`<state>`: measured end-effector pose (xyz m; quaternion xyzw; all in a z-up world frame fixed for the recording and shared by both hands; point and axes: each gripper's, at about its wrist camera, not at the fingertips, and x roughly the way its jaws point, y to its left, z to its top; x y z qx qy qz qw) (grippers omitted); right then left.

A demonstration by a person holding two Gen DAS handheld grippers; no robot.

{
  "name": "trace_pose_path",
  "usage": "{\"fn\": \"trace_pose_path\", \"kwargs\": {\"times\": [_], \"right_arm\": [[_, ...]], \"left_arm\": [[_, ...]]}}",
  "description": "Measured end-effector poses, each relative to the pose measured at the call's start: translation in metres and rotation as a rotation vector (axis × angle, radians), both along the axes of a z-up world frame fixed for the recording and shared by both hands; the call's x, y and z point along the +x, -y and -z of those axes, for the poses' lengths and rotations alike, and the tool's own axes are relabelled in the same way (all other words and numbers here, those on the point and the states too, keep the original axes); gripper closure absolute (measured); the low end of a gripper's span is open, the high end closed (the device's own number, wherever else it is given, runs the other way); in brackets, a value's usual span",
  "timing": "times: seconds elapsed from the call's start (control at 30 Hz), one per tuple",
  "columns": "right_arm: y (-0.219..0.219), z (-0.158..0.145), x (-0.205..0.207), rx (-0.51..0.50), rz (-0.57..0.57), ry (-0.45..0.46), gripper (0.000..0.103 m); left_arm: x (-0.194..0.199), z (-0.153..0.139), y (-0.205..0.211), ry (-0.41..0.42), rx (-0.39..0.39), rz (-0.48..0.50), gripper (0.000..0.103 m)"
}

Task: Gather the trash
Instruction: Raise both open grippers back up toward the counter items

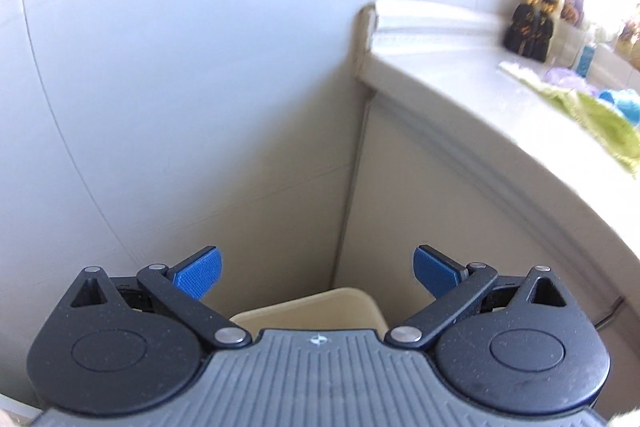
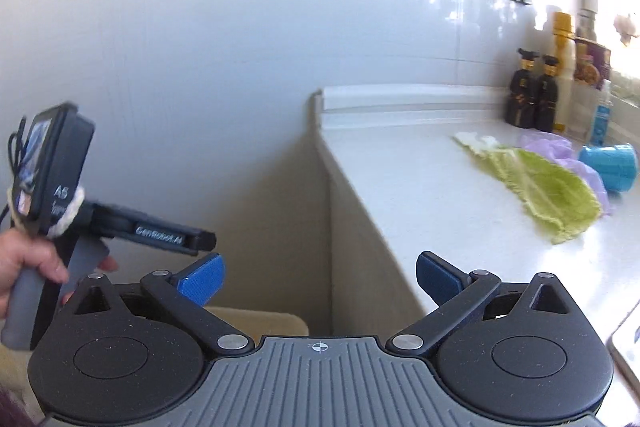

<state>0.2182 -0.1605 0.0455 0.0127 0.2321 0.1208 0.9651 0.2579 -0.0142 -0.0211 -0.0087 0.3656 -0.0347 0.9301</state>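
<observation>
Both claws spread, empty: left gripper (image 1: 317, 273), right gripper (image 2: 318, 277). Next target looks like the cabbage leaf (image 2: 536, 187) on the counter (image 2: 400, 187); pinch its pale stem end, avoid the blue cup (image 2: 610, 167).

The left tongs (image 1: 317, 271) stand wide open, blue pads (image 1: 199, 273) splayed far apart with nothing between them, pointing downward. The right tongs (image 2: 318, 277) are equally spread, pads (image 2: 202, 279) apart and empty. In the right wrist view the left tongs (image 2: 200, 239) appear from the side at the left edge, held level by the left hand (image 2: 24, 267), whose fingers wrap the grey handle.
</observation>
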Motion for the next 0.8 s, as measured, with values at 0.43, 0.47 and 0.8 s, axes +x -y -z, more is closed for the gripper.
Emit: {"fn": "trace_pose_path", "kwargs": {"times": [0.43,0.47,0.8], "right_arm": [[0.107,-0.071,0.021,0.064,0.200,0.096,0.000],[0.114,-0.074,0.023,0.061,0.207,0.102,0.000],[0.198,-0.093,0.054,0.127,0.322,0.098,0.000]], "left_arm": [[0.022,-0.051,0.077,0.087,-0.018,0.202,0.001],[0.021,-0.055,0.085,0.091,-0.021,0.215,0.001],[0.042,-0.075,0.150,0.132,-0.054,0.312,0.001]]}}
